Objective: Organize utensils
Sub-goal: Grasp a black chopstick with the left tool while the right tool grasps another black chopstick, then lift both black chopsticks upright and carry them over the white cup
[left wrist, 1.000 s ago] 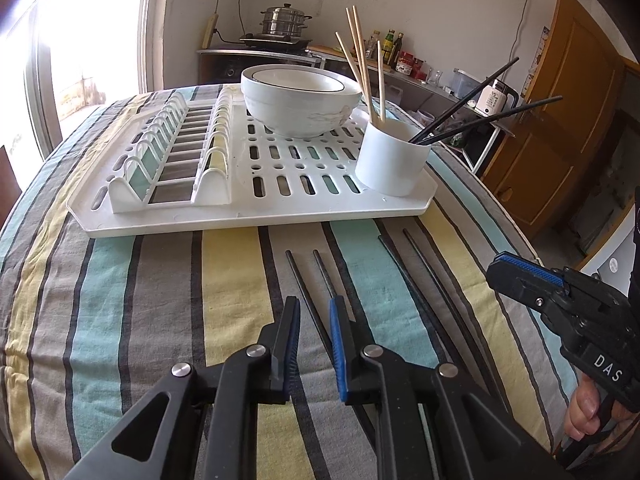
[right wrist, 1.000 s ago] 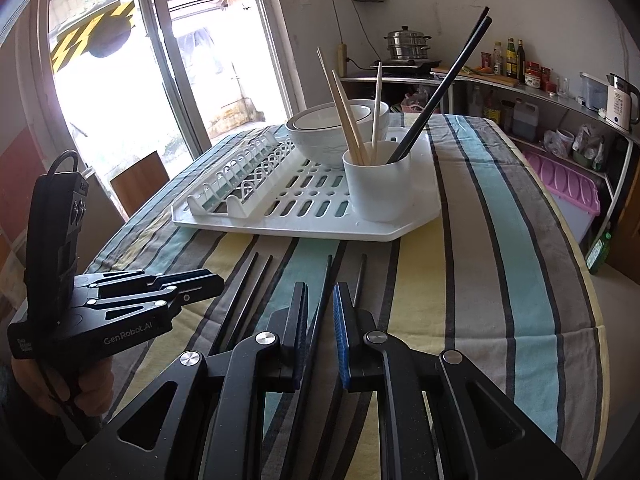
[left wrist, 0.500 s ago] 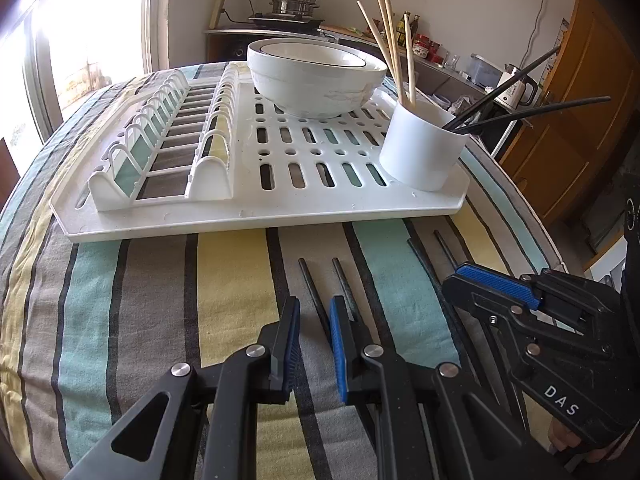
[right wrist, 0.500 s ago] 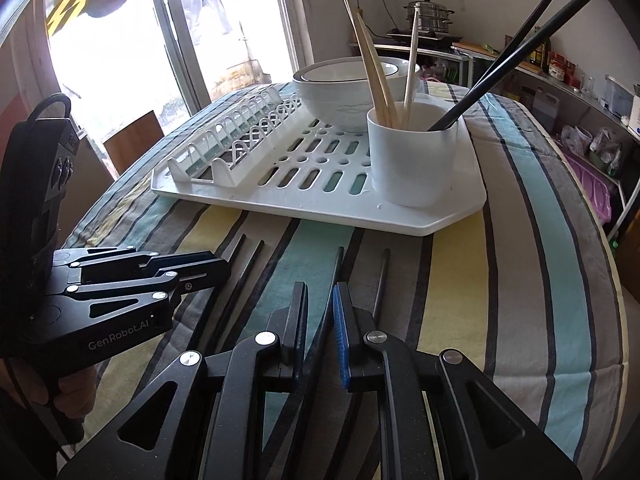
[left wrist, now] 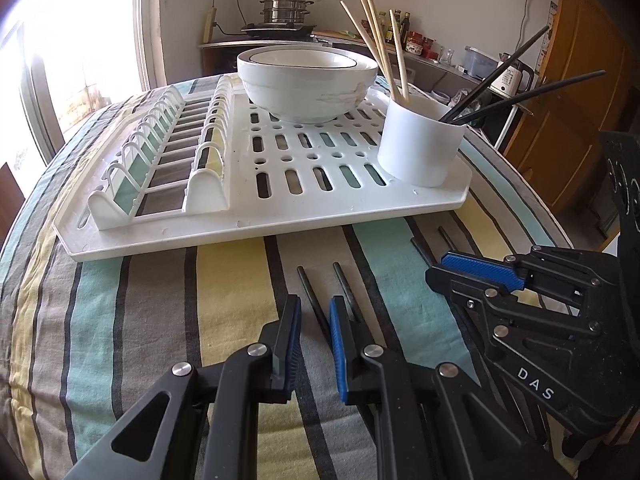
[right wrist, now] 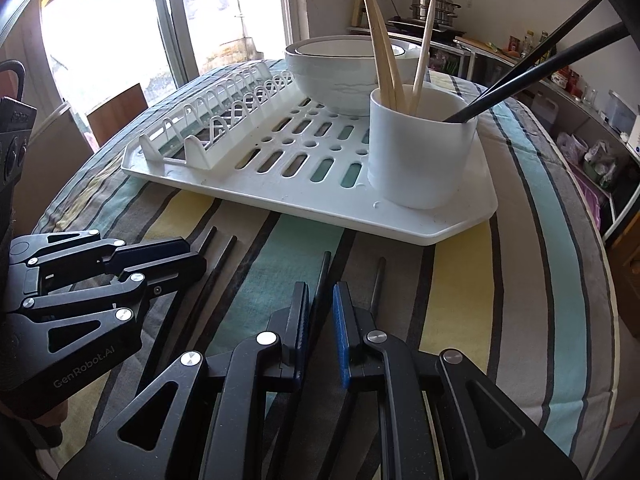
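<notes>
Left wrist view has the left tongs low over the striped bench, fingers a narrow gap apart with one black chopstick running between them; whether the pads touch it I cannot tell. Its mate lies just beside, outside the gap. To the right, the right tongs hover near two more black chopsticks. Right wrist view shows those tongs likewise slightly apart, straddling a black chopstick, with another just to its right. Beyond, the white drying rack carries stacked bowls and a white cup holding wooden and black chopsticks.
</notes>
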Action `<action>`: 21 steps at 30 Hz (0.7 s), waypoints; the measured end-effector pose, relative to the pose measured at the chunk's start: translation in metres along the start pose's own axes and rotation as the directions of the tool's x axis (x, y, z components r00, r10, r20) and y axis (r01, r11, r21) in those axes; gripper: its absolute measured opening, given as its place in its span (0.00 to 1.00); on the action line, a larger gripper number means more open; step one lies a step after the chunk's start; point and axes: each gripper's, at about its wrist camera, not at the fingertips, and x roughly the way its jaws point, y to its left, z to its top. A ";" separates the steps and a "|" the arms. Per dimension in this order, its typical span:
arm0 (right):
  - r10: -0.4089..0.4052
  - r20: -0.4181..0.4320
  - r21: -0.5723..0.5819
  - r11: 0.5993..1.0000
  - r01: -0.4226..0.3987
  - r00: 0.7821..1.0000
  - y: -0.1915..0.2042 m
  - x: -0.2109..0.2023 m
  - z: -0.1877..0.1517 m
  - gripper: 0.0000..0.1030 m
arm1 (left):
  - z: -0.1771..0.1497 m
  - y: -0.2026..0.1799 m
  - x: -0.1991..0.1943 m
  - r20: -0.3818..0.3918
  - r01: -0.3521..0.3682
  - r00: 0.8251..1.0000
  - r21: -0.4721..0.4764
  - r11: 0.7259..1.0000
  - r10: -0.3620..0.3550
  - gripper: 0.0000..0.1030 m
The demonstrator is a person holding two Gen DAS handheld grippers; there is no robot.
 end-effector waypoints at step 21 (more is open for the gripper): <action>0.033 0.042 0.014 0.999 -0.034 0.999 0.003 -0.012 0.004 0.05 | 0.003 -0.001 -0.008 0.020 0.006 1.000 0.012 1.000 -0.006 0.04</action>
